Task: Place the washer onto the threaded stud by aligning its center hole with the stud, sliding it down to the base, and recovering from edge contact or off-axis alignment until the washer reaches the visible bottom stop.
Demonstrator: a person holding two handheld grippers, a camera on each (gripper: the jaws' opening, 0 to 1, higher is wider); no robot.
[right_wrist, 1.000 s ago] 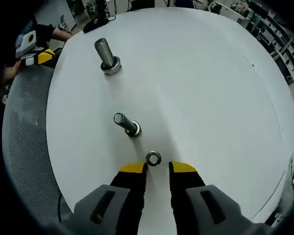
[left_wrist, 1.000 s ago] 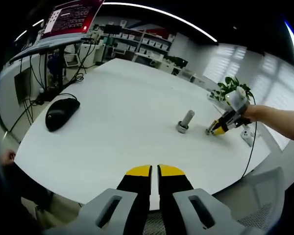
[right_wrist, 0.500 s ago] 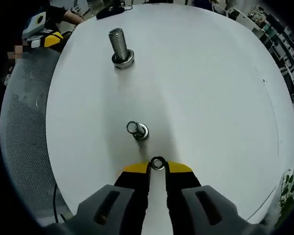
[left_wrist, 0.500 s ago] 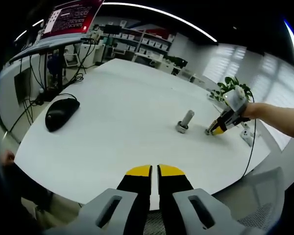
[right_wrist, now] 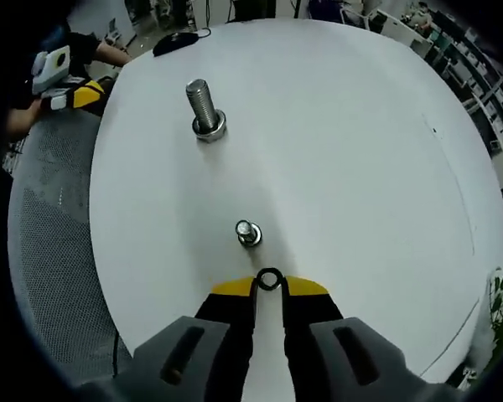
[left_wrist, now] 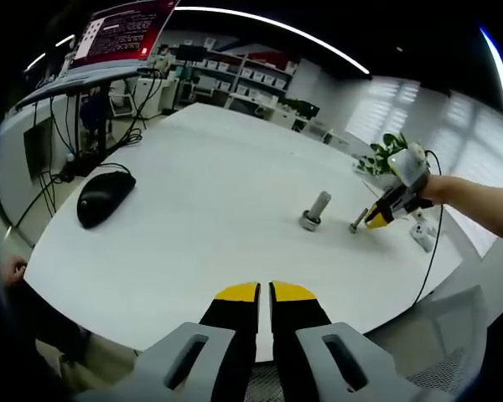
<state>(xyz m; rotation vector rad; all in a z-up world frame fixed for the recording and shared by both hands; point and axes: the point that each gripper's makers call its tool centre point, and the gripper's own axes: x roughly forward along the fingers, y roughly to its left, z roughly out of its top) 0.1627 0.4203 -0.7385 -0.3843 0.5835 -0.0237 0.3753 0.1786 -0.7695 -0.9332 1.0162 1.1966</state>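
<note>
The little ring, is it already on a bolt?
No, the ring is pinched between the right gripper tips, short of the small bolt.

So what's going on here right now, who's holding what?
The right gripper is shut on a small silver metal washer, pinched at its yellow fingertips just short of the small upright threaded stud on the white table. The washer is not yet over the stud. A larger threaded bolt stands farther off. The left gripper hangs shut and empty at the table's edge, near a black computer mouse.

Right gripper [right_wrist: 269, 287] closed on washer [right_wrist: 269, 279], apparently lifted.
</note>
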